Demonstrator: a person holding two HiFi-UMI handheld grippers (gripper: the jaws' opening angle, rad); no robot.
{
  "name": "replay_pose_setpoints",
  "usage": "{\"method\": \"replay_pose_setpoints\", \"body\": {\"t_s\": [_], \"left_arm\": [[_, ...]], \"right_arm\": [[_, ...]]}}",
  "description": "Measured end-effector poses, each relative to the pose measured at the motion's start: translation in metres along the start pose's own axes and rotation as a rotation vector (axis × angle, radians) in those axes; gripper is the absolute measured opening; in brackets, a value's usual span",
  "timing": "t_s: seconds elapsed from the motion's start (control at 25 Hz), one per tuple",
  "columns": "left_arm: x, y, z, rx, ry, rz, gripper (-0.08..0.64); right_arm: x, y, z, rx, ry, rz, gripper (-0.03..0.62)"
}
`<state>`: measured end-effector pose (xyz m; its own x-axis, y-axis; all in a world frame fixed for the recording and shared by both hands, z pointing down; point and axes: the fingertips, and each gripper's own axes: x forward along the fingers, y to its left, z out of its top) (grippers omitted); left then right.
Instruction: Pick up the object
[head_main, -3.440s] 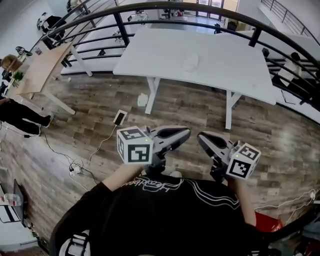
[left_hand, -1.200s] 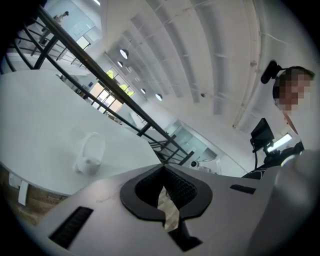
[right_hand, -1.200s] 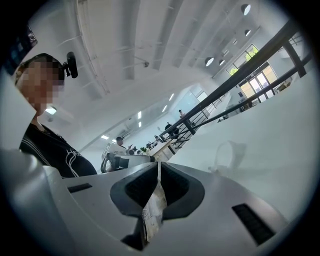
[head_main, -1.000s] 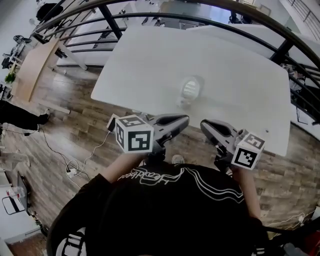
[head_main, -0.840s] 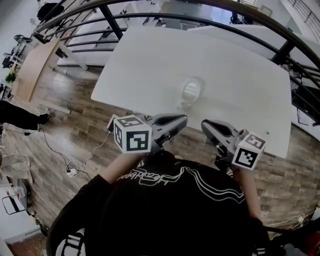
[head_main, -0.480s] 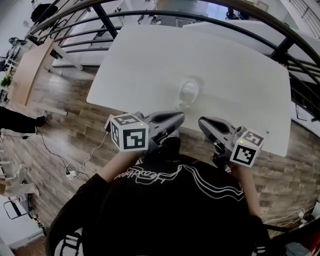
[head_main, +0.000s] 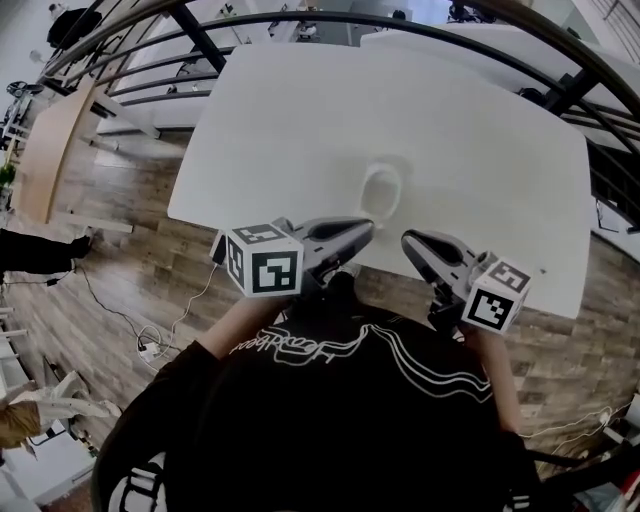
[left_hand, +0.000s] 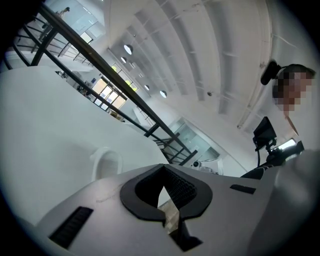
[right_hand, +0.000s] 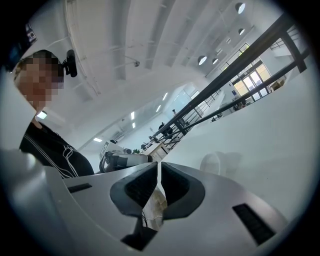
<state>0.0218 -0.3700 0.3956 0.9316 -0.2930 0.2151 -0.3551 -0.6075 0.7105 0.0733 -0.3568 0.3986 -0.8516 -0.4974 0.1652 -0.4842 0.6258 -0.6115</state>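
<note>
Near the middle of the tabletop's (head_main: 300, 120) near edge, a little way in from it, sits the object (head_main: 382, 190): a small white thing, cup-like, pale against the white surface and hard to read in detail. From the head view its open, oval mouth appears to face upward, so I judge its long axis to be roughly upright. A slight bulge on the side toward the near edge may be a handle, but I cannot tell for sure.

The left gripper (head_main: 368, 228) hangs at the near edge, just short of the object and slightly to its left. Its jaws are closed tip to tip, with nothing between the pads. The right gripper (head_main: 408, 240) hangs beside it, a little to the object's right. Its jaws are pressed together down to a thin slit, and it too is empty. The two grippers point inward toward each other, with the object just beyond the gap between their tips.

The step in hand looks like the approach, since neither gripper touches the object and the pickup has not begun. The next move calls for spreading one gripper's jaws wide enough to pass the rim or wall. That gripper then has to go forward and down over the object and close on it. A grip across the wall seems more likely to hold than one across the whole body.
</note>
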Motion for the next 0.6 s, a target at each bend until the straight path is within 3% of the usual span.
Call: {"method": "replay_pose_setpoints", "body": {"t_s": [0.6], "left_arm": [[0.014,0.048,0.007,-0.048,0.053,0.019,0.006]], "right_arm": [[0.02,-0.067,-0.014,0.065,0.031,-0.08,0.025]]}}
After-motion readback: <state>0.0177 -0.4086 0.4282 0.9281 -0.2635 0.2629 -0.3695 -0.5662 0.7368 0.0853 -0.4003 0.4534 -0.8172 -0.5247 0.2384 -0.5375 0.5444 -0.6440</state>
